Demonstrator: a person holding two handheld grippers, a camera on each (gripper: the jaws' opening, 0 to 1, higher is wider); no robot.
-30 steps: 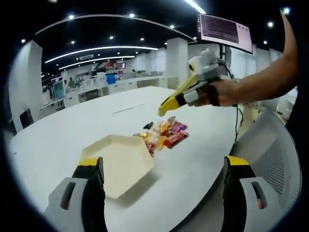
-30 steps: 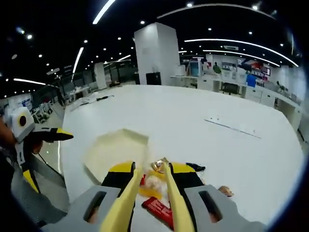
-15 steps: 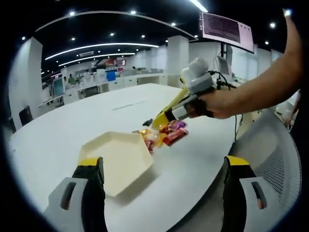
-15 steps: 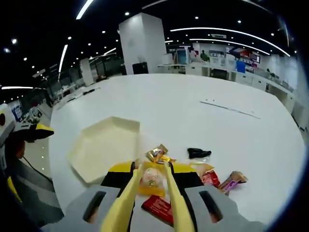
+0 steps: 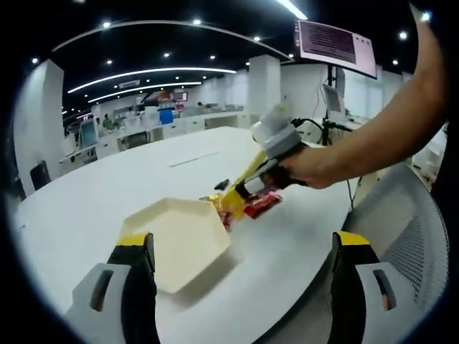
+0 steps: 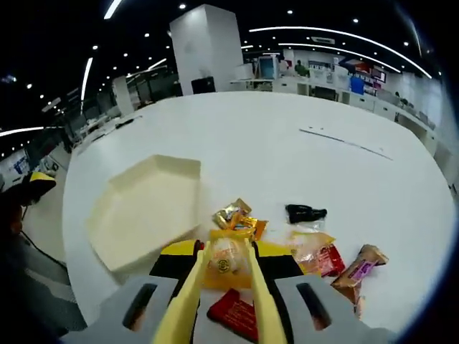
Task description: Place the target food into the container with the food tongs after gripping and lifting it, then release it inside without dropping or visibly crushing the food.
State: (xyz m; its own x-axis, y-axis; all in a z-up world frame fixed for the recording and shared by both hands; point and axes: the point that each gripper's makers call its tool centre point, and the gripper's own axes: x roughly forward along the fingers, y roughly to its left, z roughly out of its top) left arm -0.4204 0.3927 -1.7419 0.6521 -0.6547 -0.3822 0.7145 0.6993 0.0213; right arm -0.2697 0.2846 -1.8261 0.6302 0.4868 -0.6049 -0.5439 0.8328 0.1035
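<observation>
My right gripper [image 6: 224, 287] is shut on yellow food tongs [image 6: 188, 304]. The tong arms pinch a yellow-wrapped snack [image 6: 225, 264] at their tips, just above the snack pile. A cream hexagonal container [image 6: 140, 211] lies on the white table to the left of it, with nothing inside. In the left gripper view, a hand carries the right gripper [image 5: 267, 147], and the tongs [image 5: 244, 179] slant down to the snack pile [image 5: 251, 202] at the container's [image 5: 176, 236] far right edge. My left gripper [image 5: 244, 287] is open over the near table edge, holding nothing.
Loose wrapped snacks lie on the table [image 6: 287, 143]: a gold one [image 6: 231, 213], a black one [image 6: 305, 213], a red bar [image 6: 233, 315], an orange-red pair [image 6: 319, 258] and a brown-purple one [image 6: 362, 261]. A mesh chair back [image 5: 405, 222] stands at the right.
The right gripper and tongs have come down from above the table to the snack pile beside the container. The yellow snack has stayed between the tong arms. The left gripper has not moved.
</observation>
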